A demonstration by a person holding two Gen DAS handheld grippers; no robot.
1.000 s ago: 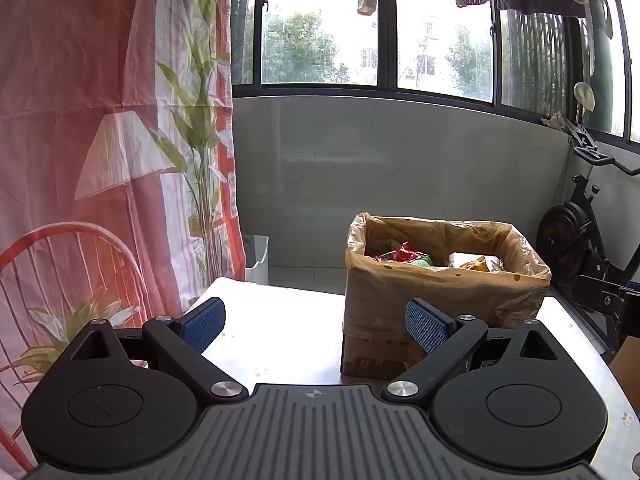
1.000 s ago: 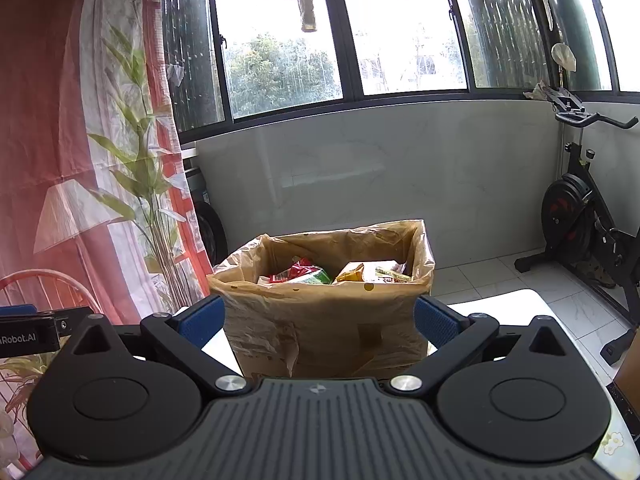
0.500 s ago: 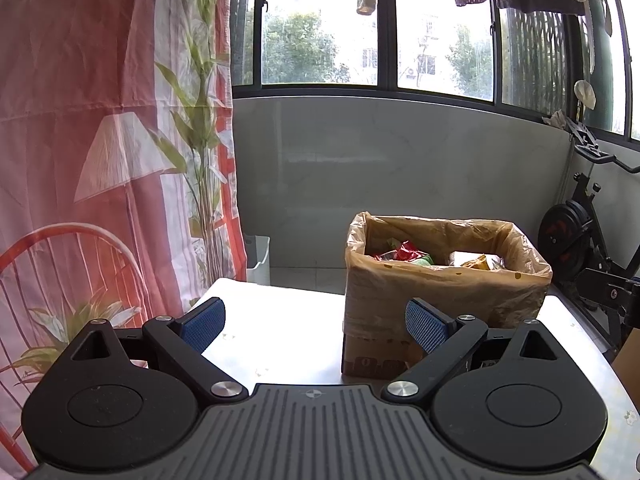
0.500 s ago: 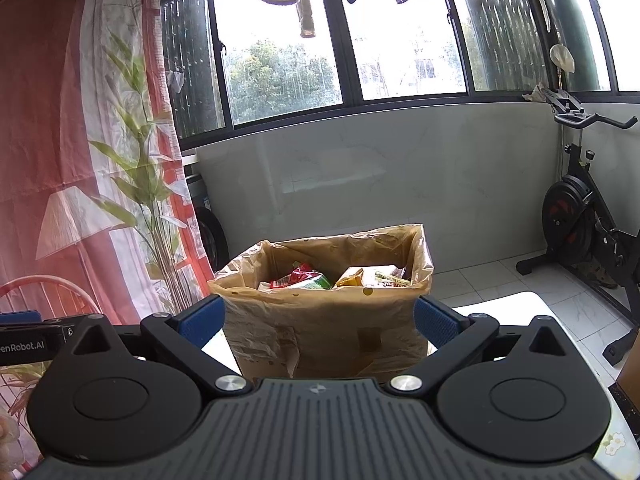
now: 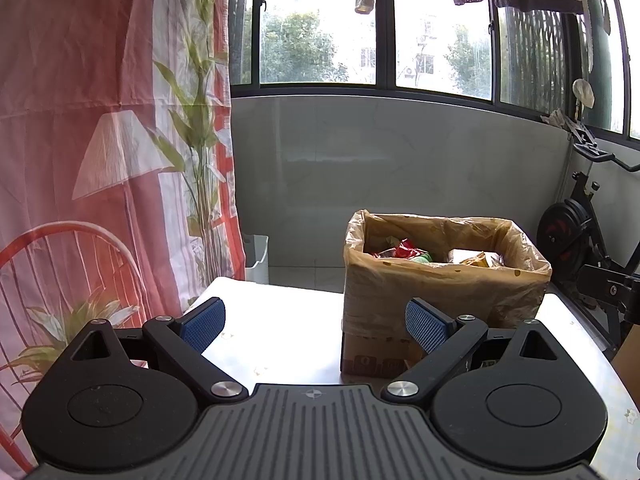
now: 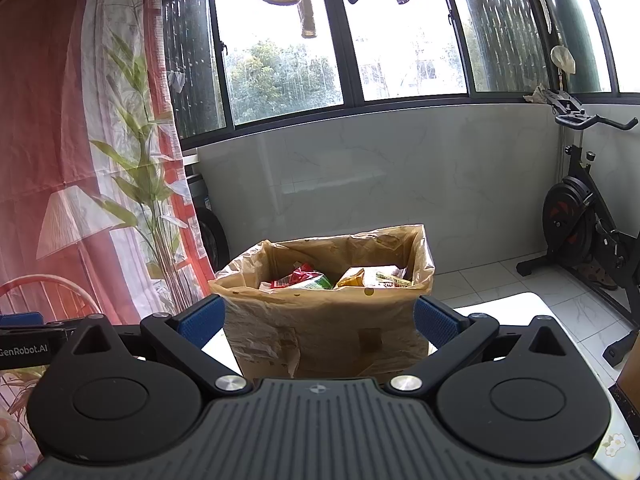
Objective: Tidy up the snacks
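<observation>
A cardboard box lined with a tan plastic bag [image 5: 440,292] stands on a white table [image 5: 280,328]. It holds several snack packets, a red and green one [image 5: 404,250] and a yellow one [image 5: 476,258]. My left gripper [image 5: 316,322] is open and empty, to the left of the box and near its front. In the right wrist view the box [image 6: 324,328] is straight ahead with the red packet [image 6: 298,276] and the yellow packet [image 6: 360,278] inside. My right gripper [image 6: 318,322] is open and empty in front of the box.
A pink curtain with a plant print [image 5: 100,160] hangs on the left. An exercise bike [image 6: 584,216] stands on the floor at the right. A white bin [image 5: 256,258] sits beyond the table's far edge. The left gripper's body [image 6: 24,344] shows at the right view's left edge.
The right gripper has drawn back and risen a little, so the box sits lower and smaller in its view. The left gripper has barely moved.
</observation>
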